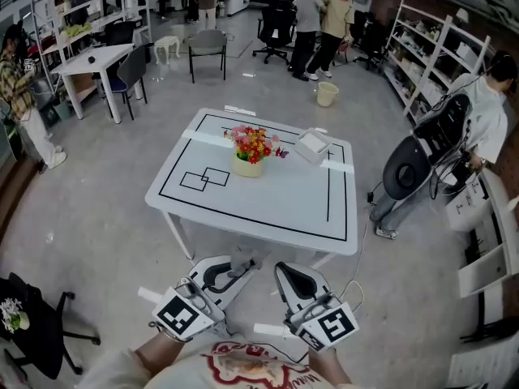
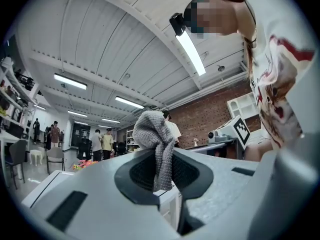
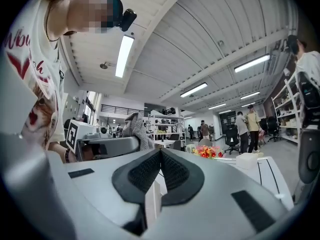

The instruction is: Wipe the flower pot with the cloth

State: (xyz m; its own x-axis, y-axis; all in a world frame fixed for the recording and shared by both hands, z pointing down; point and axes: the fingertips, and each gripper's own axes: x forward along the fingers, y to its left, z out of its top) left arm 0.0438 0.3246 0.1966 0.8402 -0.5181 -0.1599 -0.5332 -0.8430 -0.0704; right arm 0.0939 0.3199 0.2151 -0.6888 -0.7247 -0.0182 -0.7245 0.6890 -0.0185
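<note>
The cream flower pot with red and yellow flowers stands mid-table on the white table, far ahead of both grippers. My left gripper is held level in front of the table's near edge, shut on a grey knitted cloth that bunches above the jaws. In the right gripper view the cloth shows at the left. My right gripper hangs beside the left one, shut, pads together with nothing between them. The flowers show small past its jaws.
A white box lies on the table right of the pot. The tabletop carries black taped lines. A black chair stands at my left, and a person with a black chair at the right. Several people, desks and shelves stand farther back.
</note>
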